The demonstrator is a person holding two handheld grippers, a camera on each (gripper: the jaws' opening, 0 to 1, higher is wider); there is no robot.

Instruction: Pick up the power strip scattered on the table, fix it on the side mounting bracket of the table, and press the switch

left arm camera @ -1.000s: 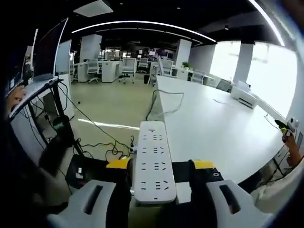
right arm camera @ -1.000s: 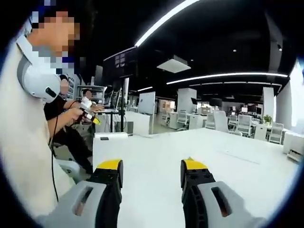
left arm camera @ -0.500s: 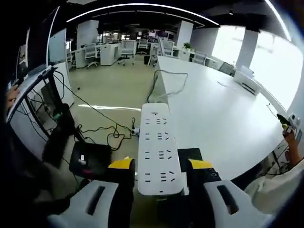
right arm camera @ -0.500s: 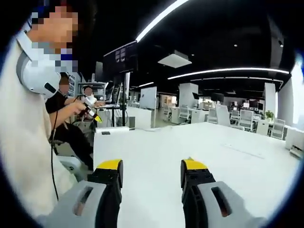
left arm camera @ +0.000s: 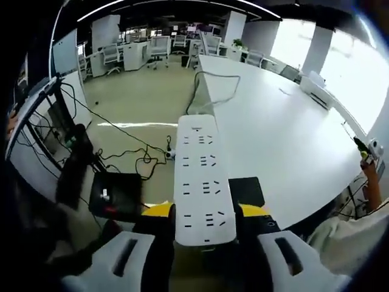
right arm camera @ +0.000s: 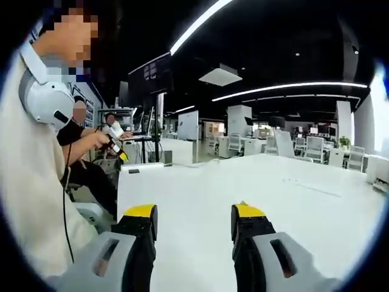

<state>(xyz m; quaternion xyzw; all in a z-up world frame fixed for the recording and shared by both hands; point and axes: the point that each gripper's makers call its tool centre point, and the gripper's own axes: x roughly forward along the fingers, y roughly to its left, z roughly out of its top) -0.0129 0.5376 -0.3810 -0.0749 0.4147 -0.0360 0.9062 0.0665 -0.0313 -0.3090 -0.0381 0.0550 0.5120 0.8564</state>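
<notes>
A long white power strip (left arm camera: 200, 179) with several socket rows lies lengthwise between the jaws of my left gripper (left arm camera: 204, 220), which is shut on its near end. The strip hangs beyond the left edge of the white table (left arm camera: 279, 146), over the floor. A black bracket piece (left arm camera: 247, 191) shows just right of the strip at the table's edge. The strip's cable (left arm camera: 213, 100) runs along the table edge further off. My right gripper (right arm camera: 193, 222) is open, with nothing between its yellow-tipped fingers, held above the white table (right arm camera: 255, 201).
Under the strip a black box (left arm camera: 115, 198) and loose cables (left arm camera: 130, 161) lie on the floor beside a desk leg. A person in a light top (right arm camera: 30, 176) stands close at the left of the right gripper view. Others sit at a desk (right arm camera: 115, 137) behind. Office chairs stand far back.
The left view has tipped downward and the power strip now reaches further up the picture, still held. The right gripper has barely moved.
</notes>
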